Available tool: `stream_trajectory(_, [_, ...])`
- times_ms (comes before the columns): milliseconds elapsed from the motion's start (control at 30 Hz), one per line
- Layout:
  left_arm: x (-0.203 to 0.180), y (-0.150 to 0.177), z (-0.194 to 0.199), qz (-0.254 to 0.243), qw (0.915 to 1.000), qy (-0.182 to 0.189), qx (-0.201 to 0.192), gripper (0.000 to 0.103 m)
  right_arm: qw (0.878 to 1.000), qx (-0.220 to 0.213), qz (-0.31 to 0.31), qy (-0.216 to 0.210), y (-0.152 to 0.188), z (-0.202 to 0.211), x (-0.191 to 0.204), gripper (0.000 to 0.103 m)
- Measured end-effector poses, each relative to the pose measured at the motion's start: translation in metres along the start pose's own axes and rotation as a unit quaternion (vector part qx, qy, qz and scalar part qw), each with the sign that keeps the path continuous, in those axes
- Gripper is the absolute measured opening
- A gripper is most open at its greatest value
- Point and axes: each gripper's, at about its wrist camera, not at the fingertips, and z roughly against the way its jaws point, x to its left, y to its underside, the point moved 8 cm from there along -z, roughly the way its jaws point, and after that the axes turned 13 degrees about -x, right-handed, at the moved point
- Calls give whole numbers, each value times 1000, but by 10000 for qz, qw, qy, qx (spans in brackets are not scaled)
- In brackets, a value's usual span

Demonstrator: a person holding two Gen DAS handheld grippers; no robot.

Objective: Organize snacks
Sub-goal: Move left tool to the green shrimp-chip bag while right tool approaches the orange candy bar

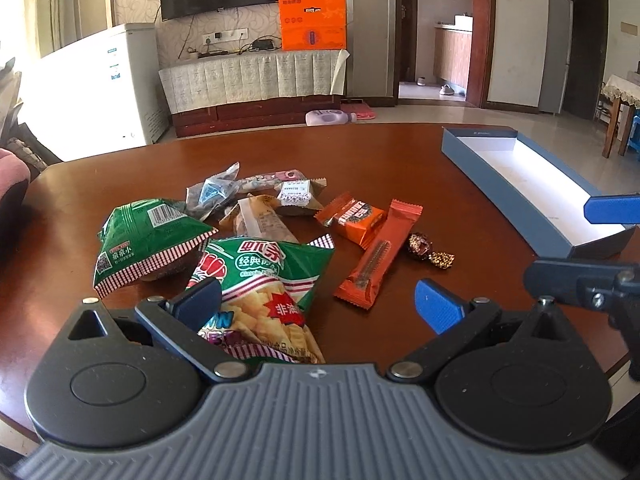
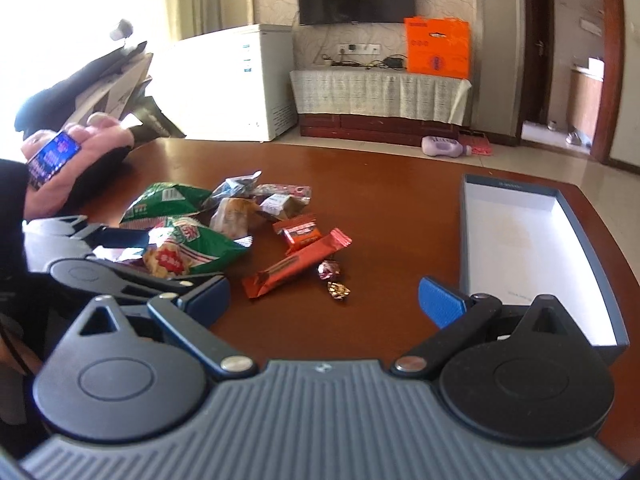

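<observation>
Fingers of both the left gripper (image 1: 318,302) and right gripper (image 2: 324,302) spread wide, holding nothing. Left's straddle a green chip bag (image 1: 260,280) in the snack pile (image 2: 240,224) on the table (image 1: 380,152); an open box (image 2: 520,232) lies right.

Light: bright daylight from window (image 2: 100,8) at left, blown out
Glare: sheen on table (image 1: 400,152)
Edges: fisheye-bent, slightly soft
</observation>
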Motion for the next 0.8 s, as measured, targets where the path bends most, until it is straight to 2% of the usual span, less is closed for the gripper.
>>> stream_trajectory(133, [6,4,-5,52,9999,-100,18,103,9997,14,225,-74,-1,-9,8,101])
stream_trajectory(233, [9,6,-5,92,9999,-85,27,103,9993,69,302,-211,-2,-17,11,97])
stream_trajectory(267, [10,7,-6,101,9999,-80,43,103,9991,91,344,-247,-2,-19,12,94])
stream_trajectory(367, [11,12,-8,57,9999,-52,93,103,9980,224,436,-404,-1,-28,12,76])
stream_trajectory(467, [9,20,-13,4,9998,-28,204,103,9961,374,643,-484,3,-41,13,75])
stream_trajectory(567, [10,31,-21,164,9987,22,490,103,9929,581,861,-575,9,-55,16,71])
stream_trajectory(667, [14,31,-23,216,9987,25,460,103,9910,782,874,-648,15,-68,17,62])
stream_trajectory(800, [21,31,-28,285,9986,-36,435,103,9916,1004,281,-760,19,-79,13,62])
